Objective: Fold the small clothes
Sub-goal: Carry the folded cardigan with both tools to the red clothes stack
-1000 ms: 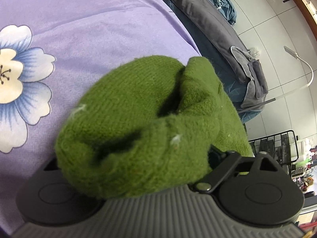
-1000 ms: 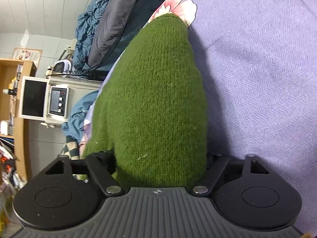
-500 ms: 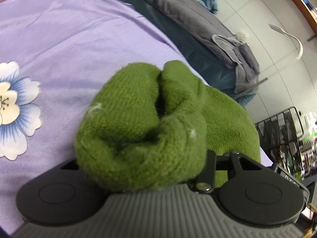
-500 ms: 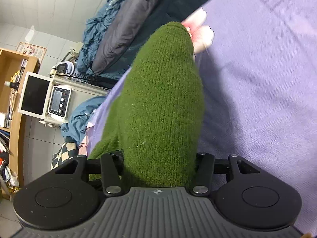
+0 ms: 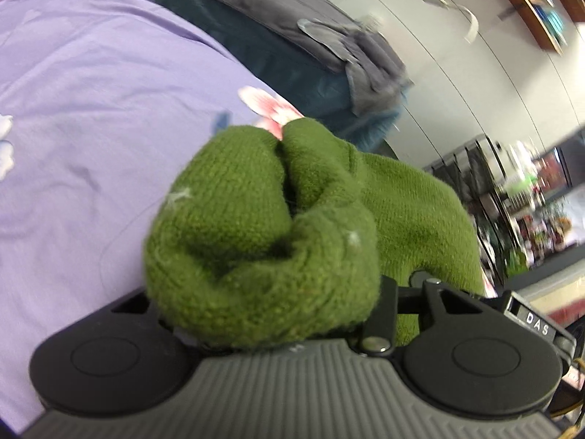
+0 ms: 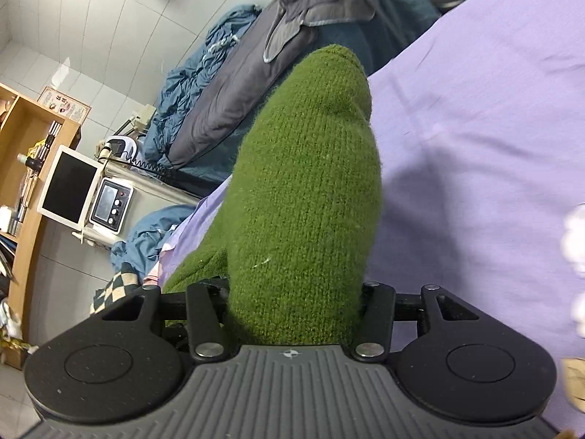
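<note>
Grippers, left gripper (image 5: 256, 303) and right gripper (image 6: 292, 314), each clenched the green knit garment (image 5: 263, 226), which we held above the purple bedsheet (image 5: 91, 73) to fold it.

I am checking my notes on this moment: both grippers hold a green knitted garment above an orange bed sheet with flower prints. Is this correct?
Not quite: the sheet is purple, not orange. Both wrist views show the purple sheet under the green knitted garment, with a pink flower print in the left wrist view. The rest holds: the left gripper and the right gripper each clamp the garment.
</note>
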Demonstrator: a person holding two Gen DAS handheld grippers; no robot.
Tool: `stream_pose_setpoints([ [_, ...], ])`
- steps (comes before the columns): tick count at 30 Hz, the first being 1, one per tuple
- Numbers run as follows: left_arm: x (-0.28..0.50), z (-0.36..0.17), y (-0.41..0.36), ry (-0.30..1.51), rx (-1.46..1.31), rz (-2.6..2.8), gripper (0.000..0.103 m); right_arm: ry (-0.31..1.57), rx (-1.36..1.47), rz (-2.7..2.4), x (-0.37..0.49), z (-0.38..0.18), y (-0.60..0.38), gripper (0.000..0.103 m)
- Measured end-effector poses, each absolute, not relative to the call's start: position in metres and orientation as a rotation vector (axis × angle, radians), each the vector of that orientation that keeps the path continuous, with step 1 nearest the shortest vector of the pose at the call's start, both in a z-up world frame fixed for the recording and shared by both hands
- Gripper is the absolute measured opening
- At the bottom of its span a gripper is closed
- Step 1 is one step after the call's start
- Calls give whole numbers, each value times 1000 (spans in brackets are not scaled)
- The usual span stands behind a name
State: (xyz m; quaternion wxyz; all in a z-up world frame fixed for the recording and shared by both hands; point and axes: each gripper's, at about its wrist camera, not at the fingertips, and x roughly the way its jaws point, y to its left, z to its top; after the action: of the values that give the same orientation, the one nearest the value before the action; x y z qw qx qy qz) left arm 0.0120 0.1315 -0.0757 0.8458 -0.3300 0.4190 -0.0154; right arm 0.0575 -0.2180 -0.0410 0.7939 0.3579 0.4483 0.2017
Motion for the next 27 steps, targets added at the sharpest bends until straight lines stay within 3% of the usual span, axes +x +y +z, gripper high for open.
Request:
stream_pose_setpoints([
  [11, 1, 6, -1, 811, -602, -304, 44, 777, 762, 358, 16, 21, -321, 83],
  [21, 23, 94, -199, 740, -496, -663, 45, 573, 864, 219, -17, 84, -473, 83],
  [27, 15, 106, -316, 787, -465, -777, 46, 542, 895, 151, -33, 99, -565, 84],
])
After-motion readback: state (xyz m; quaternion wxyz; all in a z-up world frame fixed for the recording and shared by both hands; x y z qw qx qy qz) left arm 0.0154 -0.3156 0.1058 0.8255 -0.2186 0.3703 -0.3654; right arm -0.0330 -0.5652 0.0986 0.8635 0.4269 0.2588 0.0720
